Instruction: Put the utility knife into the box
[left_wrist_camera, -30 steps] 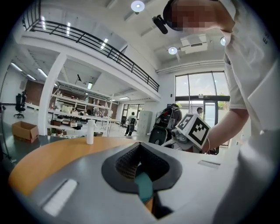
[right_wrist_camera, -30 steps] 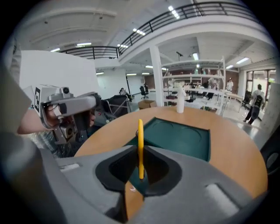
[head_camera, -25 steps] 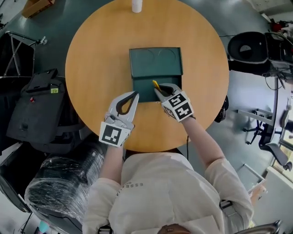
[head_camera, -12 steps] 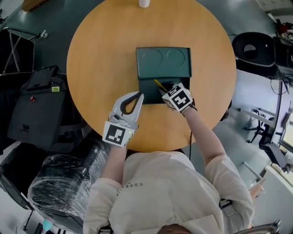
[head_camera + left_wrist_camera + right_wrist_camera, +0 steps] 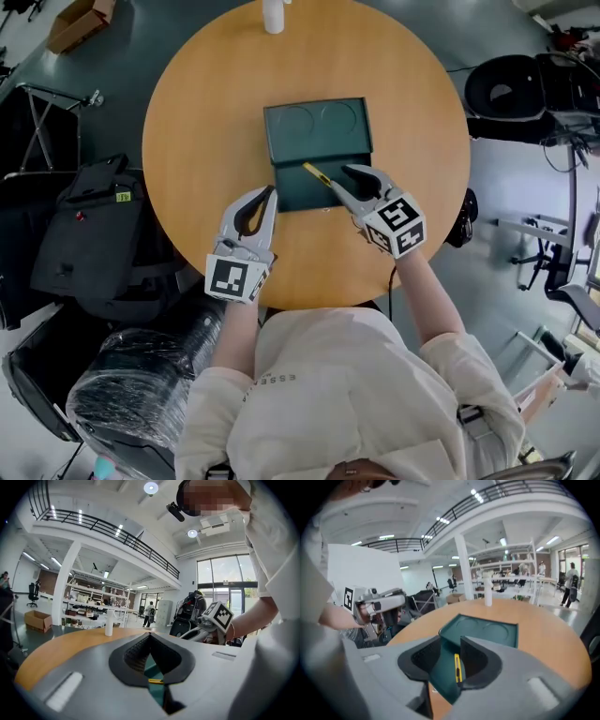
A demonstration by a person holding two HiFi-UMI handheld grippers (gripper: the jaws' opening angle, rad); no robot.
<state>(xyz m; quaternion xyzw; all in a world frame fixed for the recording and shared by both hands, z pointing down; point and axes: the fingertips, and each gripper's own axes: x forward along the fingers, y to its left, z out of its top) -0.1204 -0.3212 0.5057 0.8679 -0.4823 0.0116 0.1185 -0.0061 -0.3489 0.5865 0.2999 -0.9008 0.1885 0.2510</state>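
**Knife in box, right gripper open over it**

The utility knife (image 5: 316, 175) is seen lying inside the green box (image 5: 294, 194), on the floor of the near tray half, set at a slant. The lid (image 5: 319, 127) is laid open flat on the far side, with two round recesses noted in it. The box is placed near the middle of the round wooden table (image 5: 206, 112).

The right gripper (image 5: 337, 178) is held over the near right part of the tray with its jaws spread apart. In the right gripper view the yellow knife (image 5: 458, 667) is seen between them, just beside the inner pad of one jaw, on the green surface. Contact with that pad cannot be settled. Nothing is clamped.

The left gripper (image 5: 270, 190) is held at the near left corner of the box, its jaw tips brought together, with nothing held. Through the loop of its jaws a strip of green and a sliver of yellow are seen in the left gripper view.

A white bottle (image 5: 273, 14) is noted at the table's far edge.
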